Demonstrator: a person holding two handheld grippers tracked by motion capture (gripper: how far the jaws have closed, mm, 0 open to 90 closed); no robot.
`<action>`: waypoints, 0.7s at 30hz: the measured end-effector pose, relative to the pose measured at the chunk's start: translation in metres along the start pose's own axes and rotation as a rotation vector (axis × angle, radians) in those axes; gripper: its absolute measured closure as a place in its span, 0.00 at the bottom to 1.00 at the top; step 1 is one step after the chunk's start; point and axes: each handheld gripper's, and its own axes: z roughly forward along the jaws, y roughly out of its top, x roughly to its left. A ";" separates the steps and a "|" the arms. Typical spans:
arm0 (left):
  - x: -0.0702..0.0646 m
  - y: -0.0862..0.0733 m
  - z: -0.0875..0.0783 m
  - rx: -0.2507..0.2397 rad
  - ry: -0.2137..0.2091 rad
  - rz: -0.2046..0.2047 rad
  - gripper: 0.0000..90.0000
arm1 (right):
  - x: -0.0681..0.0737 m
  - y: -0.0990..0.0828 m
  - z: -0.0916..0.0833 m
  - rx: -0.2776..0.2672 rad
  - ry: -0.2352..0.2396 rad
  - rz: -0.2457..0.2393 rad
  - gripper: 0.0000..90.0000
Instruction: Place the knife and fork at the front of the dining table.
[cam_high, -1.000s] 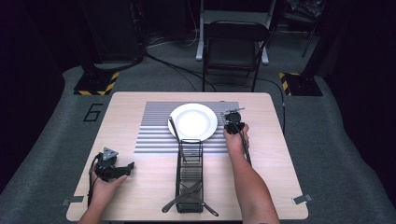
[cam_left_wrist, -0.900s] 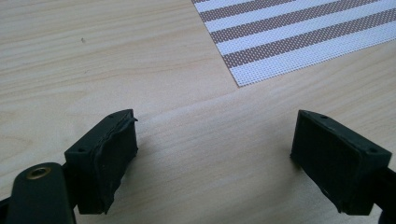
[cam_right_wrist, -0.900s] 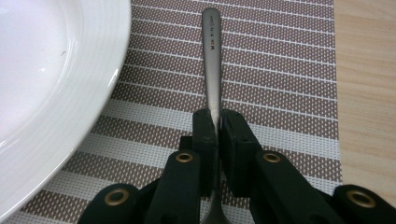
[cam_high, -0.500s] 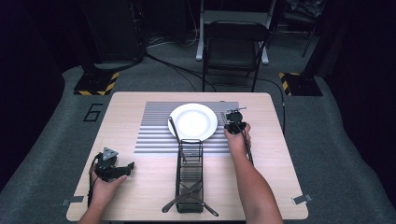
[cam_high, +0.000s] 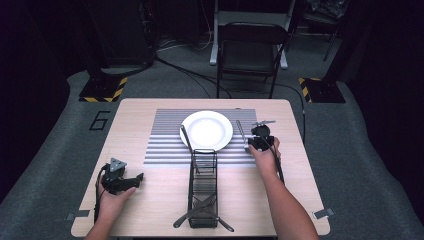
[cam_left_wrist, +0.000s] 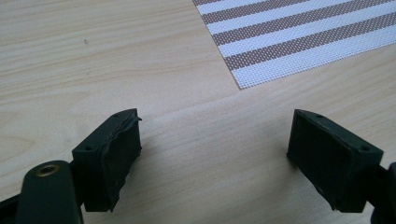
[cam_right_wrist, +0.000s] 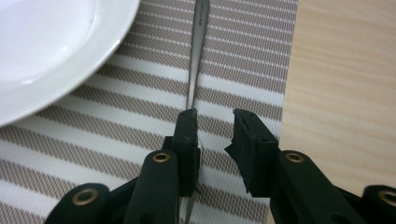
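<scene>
Wooden tabletop (cam_high: 150, 200) is spread beneath both grippers, with dark grey floor around it. Nearest, a black wire cutlery rack (cam_high: 203, 187) is seen between the two forearms. The left gripper (cam_high: 131, 181) is held over bare wood left of the rack, its jaws wide apart and empty. The right gripper (cam_right_wrist: 214, 126) is poised over the striped placemat (cam_right_wrist: 243, 60); its jaws have just been opening, and a slim gap is now seen between them. A metal utensil (cam_right_wrist: 195, 56) lies on the mat beside and under the left jaw, released. Just left of it, the white plate (cam_right_wrist: 42, 51) is set.
</scene>
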 end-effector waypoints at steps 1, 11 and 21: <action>0.000 0.000 -0.001 0.008 -0.002 0.001 0.19 | -0.002 -0.003 -0.001 0.003 0.002 0.000 0.78; 0.000 0.000 0.000 -0.003 0.002 0.001 0.21 | -0.005 -0.024 -0.010 0.017 -0.008 -0.016 0.81; 0.000 0.000 0.000 -0.003 0.004 0.001 0.21 | -0.004 -0.034 -0.011 0.033 0.019 -0.008 0.85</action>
